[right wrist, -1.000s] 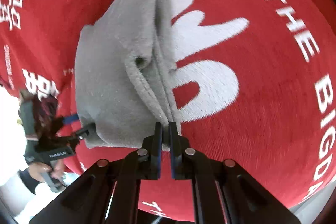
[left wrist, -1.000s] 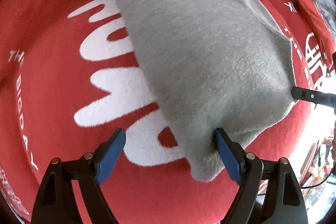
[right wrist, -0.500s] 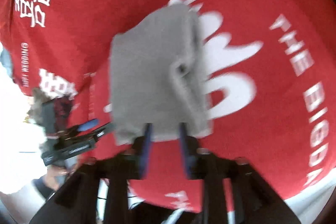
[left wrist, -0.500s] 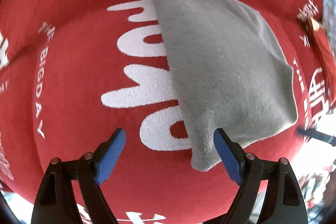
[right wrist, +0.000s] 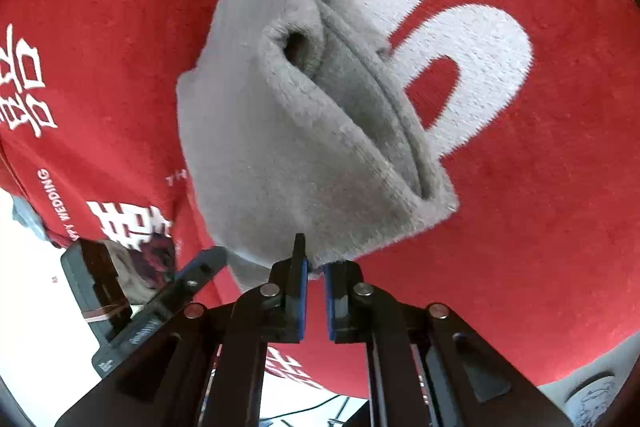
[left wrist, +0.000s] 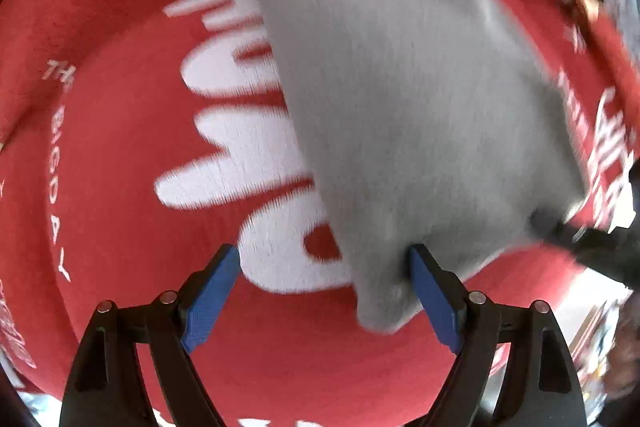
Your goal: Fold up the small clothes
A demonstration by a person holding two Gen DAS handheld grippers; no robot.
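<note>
A small grey fleece garment (left wrist: 400,115), folded double, lies on a red cloth (left wrist: 120,155) with white lettering. My left gripper (left wrist: 324,255) points straight down with its jaws open; the garment's near corner lies between the blue pads beside the right pad (left wrist: 428,287), and nothing is gripped. In the right wrist view the layered edges of the garment (right wrist: 304,131) face me. My right gripper (right wrist: 316,263) is closing, its jaws almost together, pinching the garment's near edge. The right gripper (left wrist: 580,239) shows as a dark blur at the garment's right corner.
The left gripper (right wrist: 200,267) and the hand behind it show at the lower left of the right wrist view. The red cloth's edge (right wrist: 500,379) runs close behind my right gripper. Dark red and grey items (left wrist: 612,39) lie at the far right.
My right gripper opened, drew back from the garment's edge, then came back in and shut on that edge again. My left gripper shifted sideways and back, still open.
</note>
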